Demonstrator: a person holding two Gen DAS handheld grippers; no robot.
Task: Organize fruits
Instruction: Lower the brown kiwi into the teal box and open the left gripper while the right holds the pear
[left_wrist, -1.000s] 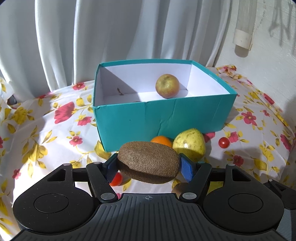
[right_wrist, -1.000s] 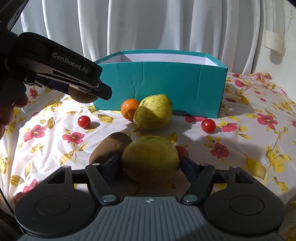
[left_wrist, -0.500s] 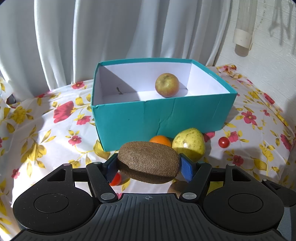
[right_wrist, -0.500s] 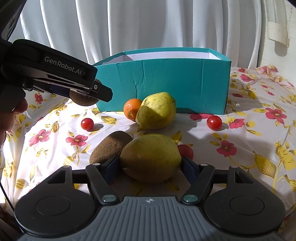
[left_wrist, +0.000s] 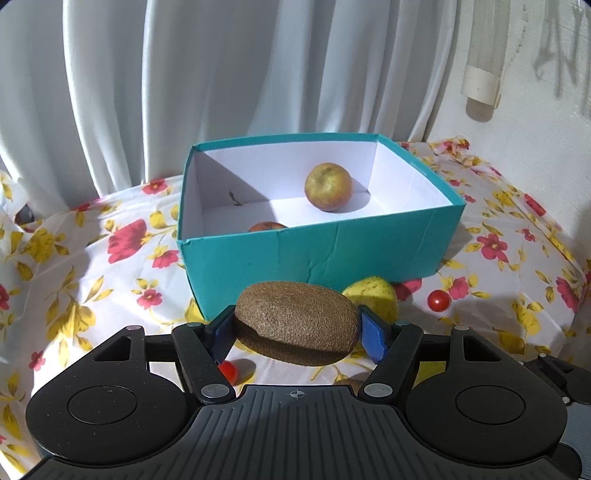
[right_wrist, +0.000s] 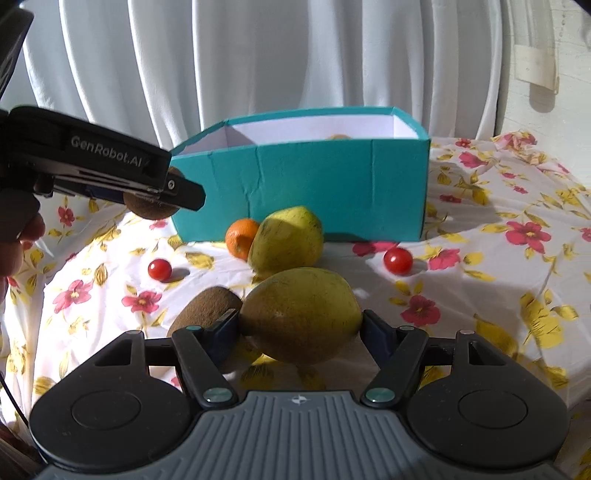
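Teal box (left_wrist: 317, 254): two apples (left_wrist: 328, 186) are seen inside. One kiwi (left_wrist: 297, 323) is clamped in the left tool (left_wrist: 297, 328), raised before the box's near wall. One yellow-green fruit (right_wrist: 301, 314) is gripped by the right tool (right_wrist: 301, 328). On the tabletop (right_wrist: 480, 273) are counted one kiwi, one orange (right_wrist: 242, 236), one pear (right_wrist: 286, 238), two cherry tomatoes (right_wrist: 398, 260).

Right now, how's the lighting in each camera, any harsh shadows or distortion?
Left wrist view: sun falls inside the teal box, where the apple casts a shadow; fisheye bends the curtain. Right wrist view: sunlight glares on the tablecloth, and the held pear is mostly shaded.
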